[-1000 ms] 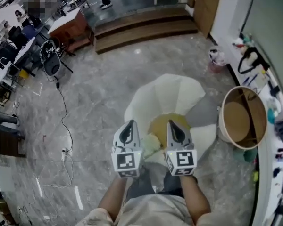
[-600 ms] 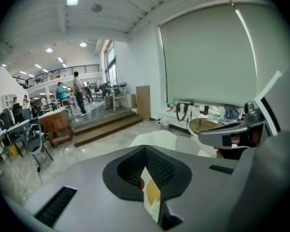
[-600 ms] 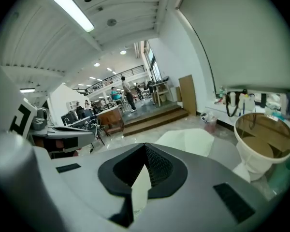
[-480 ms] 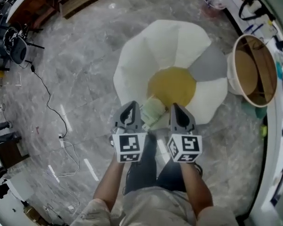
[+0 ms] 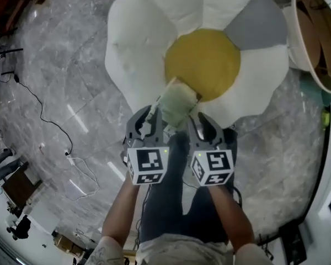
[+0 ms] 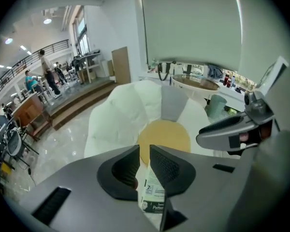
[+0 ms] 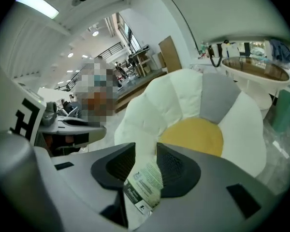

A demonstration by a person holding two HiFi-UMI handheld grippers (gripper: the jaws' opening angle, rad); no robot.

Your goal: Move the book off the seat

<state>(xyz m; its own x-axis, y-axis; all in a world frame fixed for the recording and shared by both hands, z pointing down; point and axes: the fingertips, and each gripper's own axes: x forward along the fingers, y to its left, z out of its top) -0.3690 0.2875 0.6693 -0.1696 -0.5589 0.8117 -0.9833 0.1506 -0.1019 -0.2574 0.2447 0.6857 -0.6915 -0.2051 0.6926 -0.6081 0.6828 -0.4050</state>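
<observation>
The left gripper (image 5: 150, 116) and right gripper (image 5: 199, 121) are opening their jaws, slightly spread, the book (image 5: 177, 105) between each pair, unpinched. It lies on the seat's (image 5: 138, 48) near edge.

floor: grey marble (image 5: 60, 93) — glossy | right: round wooden table (image 5: 320, 43) | far: wooden steps (image 6: 82, 103) | wall (image 6: 125, 28): white

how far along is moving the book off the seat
Done: nothing yet; the book lies on the seat by its yellow centre. In hand: left gripper and right gripper are at the book, fingers opening, the book between each pair. Left: grip, lift, set it elsewhere.
</observation>
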